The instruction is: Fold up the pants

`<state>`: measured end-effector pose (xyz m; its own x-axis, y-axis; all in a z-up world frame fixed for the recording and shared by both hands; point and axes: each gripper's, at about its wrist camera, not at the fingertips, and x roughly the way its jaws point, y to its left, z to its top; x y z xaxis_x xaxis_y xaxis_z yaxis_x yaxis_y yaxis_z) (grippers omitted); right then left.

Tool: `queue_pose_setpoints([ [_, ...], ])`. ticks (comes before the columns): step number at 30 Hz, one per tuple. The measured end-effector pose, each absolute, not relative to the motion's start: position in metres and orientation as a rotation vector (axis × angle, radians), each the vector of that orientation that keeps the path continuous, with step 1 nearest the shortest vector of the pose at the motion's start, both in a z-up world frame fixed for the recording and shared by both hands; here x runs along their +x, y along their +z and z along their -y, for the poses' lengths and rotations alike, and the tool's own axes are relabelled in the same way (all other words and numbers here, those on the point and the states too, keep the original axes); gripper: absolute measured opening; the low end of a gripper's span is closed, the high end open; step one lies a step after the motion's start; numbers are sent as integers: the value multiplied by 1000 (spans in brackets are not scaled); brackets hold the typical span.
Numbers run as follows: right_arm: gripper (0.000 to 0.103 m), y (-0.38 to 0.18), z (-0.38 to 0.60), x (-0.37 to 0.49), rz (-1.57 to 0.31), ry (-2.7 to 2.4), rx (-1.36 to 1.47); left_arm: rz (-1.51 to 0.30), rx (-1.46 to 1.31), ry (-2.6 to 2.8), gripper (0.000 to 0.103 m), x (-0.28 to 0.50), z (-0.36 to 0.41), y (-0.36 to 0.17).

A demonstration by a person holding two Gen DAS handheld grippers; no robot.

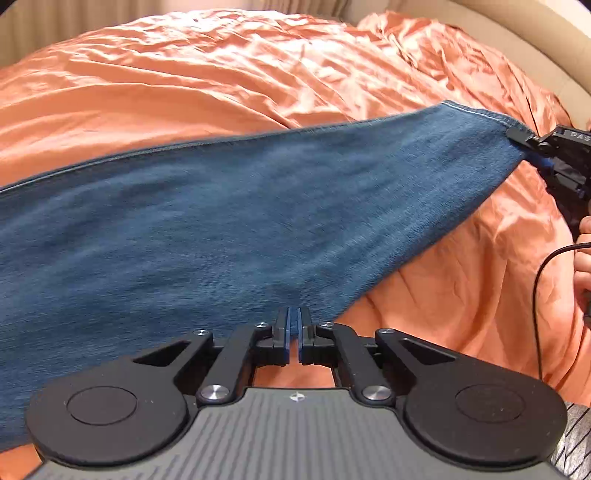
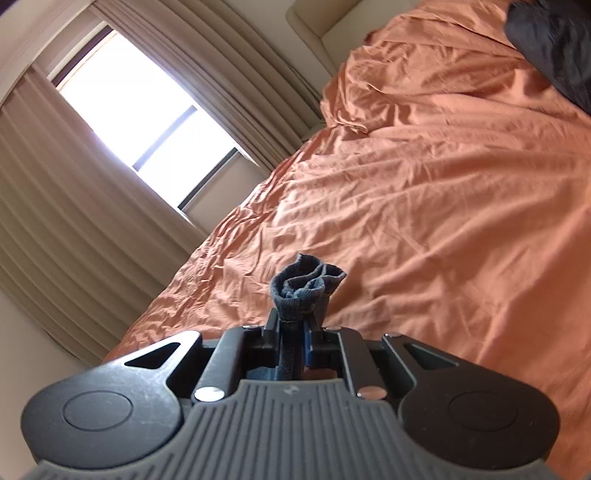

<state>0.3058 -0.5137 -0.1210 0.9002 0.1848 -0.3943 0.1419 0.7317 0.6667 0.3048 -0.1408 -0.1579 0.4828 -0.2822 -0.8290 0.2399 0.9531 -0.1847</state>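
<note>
Blue denim pants hang stretched in the air above an orange bedsheet. My left gripper is shut on the pants' near lower edge. My right gripper shows at the right edge of the left wrist view, shut on the hemmed far corner of the pants. In the right wrist view the right gripper pinches a bunched fold of denim that sticks out past its fingertips. The pants run off the left side of the left wrist view.
The wrinkled orange sheet covers the whole bed. A dark garment lies at the far corner. A beige headboard, curtains and a bright window stand beyond. A black cable hangs by my right hand.
</note>
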Motion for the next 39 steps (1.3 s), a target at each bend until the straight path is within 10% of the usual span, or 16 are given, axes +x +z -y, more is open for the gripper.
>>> queue_pose_setpoints([
  [16,7,24,254,329,-438,334,476,-788,-248,-100,3,256,-40,-107],
  [30,7,-167,29,274,-864,433,49,-790,-452,-80,3,240,-141,-137],
  [39,43,-165,47,278,-886,521,66,-800,-575,-180,20,258,-145,-149],
])
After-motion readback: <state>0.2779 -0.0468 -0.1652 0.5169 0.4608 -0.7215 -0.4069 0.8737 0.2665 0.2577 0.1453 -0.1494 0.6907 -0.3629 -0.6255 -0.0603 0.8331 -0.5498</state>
